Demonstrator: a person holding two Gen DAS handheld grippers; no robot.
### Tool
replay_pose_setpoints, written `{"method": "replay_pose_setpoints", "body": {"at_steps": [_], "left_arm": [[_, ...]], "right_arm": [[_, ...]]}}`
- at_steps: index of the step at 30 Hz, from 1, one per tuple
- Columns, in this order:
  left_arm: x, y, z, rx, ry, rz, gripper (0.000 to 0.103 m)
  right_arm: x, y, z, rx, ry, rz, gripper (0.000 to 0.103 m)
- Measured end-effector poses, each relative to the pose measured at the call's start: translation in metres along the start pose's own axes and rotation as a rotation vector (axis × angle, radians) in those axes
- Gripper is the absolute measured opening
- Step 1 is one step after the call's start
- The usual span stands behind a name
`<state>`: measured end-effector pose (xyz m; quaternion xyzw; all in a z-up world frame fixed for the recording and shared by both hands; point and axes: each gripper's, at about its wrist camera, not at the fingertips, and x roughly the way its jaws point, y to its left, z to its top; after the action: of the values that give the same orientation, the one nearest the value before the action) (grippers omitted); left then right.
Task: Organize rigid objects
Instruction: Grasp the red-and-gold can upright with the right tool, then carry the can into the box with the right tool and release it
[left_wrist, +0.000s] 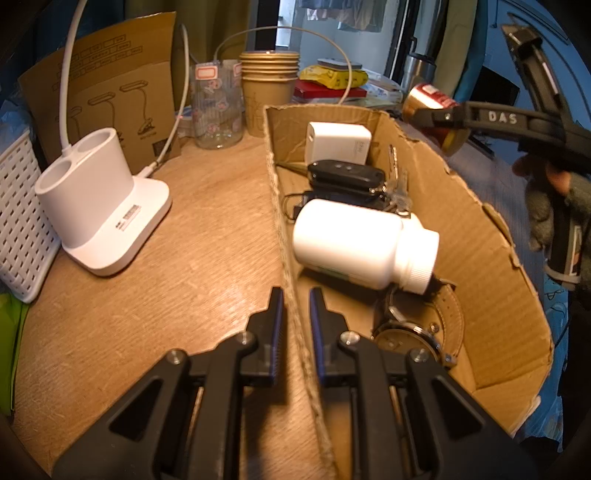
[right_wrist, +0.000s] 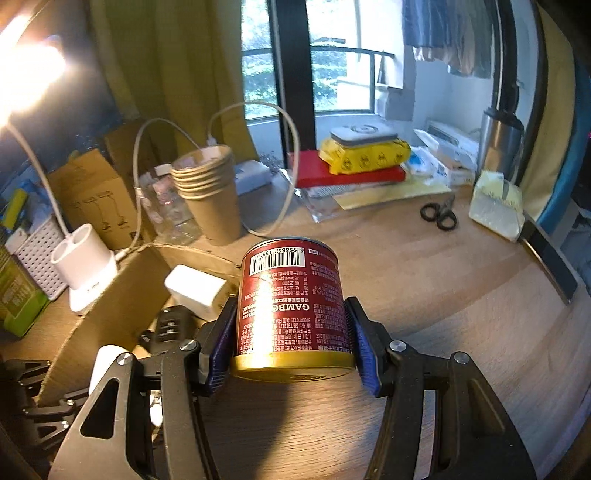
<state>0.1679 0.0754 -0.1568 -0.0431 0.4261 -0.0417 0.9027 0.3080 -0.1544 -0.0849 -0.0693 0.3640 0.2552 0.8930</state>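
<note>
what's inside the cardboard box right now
The cardboard box holds a white bottle lying down, a car key, a white charger and a watch. Beneath the bottle is hidden.

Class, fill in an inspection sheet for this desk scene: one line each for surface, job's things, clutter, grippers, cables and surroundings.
Surface: wooden desk, lit by a lamp.
Job's things: cardboard box holding a white bottle on its side, key fob, keys, white charger and watch; red can held in the air.
Clutter: paper cups, glass jar, scissors, white basket, lamp base, books.
Grippers: left gripper straddles the box wall, fingers close together; right gripper shut on the can.
Cables: white cable looping over the cups.
Surroundings: window, yellow curtain, hanging clothes.
</note>
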Motion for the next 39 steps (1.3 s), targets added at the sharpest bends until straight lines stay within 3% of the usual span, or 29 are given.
{"method": "replay_pose_setpoints", "body": {"at_steps": [23, 39], "left_arm": [[0.000, 0.000, 0.000, 0.000, 0.000, 0.000, 0.015], [0.000, 0.000, 0.000, 0.000, 0.000, 0.000, 0.015]], "right_arm": [[-0.010, 0.059, 0.001, -0.137, -0.021, 0.124, 0.059], [-0.002, 0.096, -0.005, -0.249, 0.014, 0.174, 0.059]]}}
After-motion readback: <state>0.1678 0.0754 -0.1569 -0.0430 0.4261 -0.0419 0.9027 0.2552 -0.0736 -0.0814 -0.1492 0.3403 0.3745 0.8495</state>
